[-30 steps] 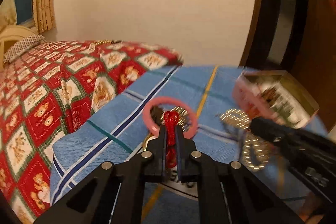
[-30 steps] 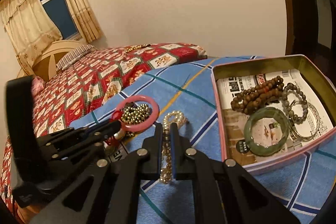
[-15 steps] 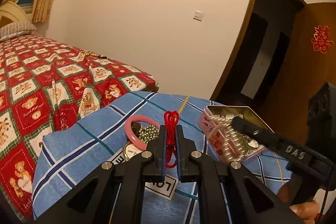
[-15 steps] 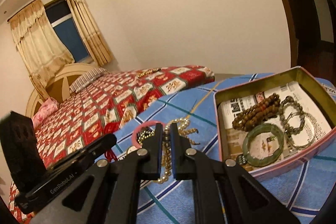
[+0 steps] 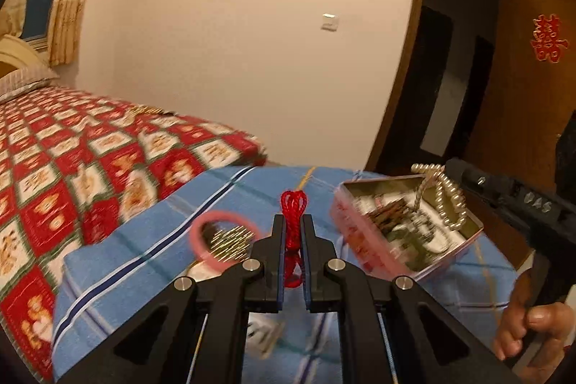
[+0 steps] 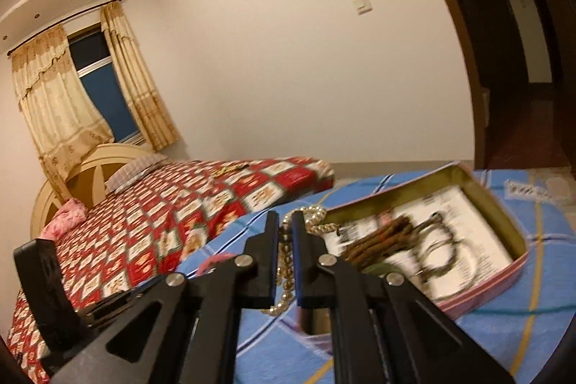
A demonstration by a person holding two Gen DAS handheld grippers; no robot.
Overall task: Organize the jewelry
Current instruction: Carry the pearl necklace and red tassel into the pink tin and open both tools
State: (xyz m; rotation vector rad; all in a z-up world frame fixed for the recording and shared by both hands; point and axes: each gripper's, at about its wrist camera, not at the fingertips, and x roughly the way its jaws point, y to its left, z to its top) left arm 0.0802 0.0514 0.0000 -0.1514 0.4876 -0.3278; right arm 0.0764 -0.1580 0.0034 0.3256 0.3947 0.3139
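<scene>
My left gripper (image 5: 292, 222) is shut on a red cord bracelet (image 5: 293, 204), lifted above the blue plaid cloth (image 5: 151, 240). My right gripper (image 6: 285, 222) is shut on a pearl bead strand (image 6: 284, 261); in the left wrist view that pearl strand (image 5: 446, 197) dangles over the open pink tin (image 5: 360, 240). The tin (image 6: 504, 272) holds a brown bead bracelet (image 6: 381, 236), a dark bead bracelet (image 6: 439, 247) and printed paper. A pink bangle (image 5: 201, 240) lies on the cloth around small gold beads (image 5: 230, 240).
A bed with a red patterned cover (image 5: 72, 168) runs along the left. A printed card (image 5: 262, 333) lies on the cloth under my left gripper. A person's hand (image 5: 532, 322) holds the right gripper's handle. A dark doorway (image 5: 450, 78) stands behind the tin.
Both grippers have risen with their jewelry. The right one carried the pearl strand off the cloth to the right, over the tin. The red cord left the pink bangle.
</scene>
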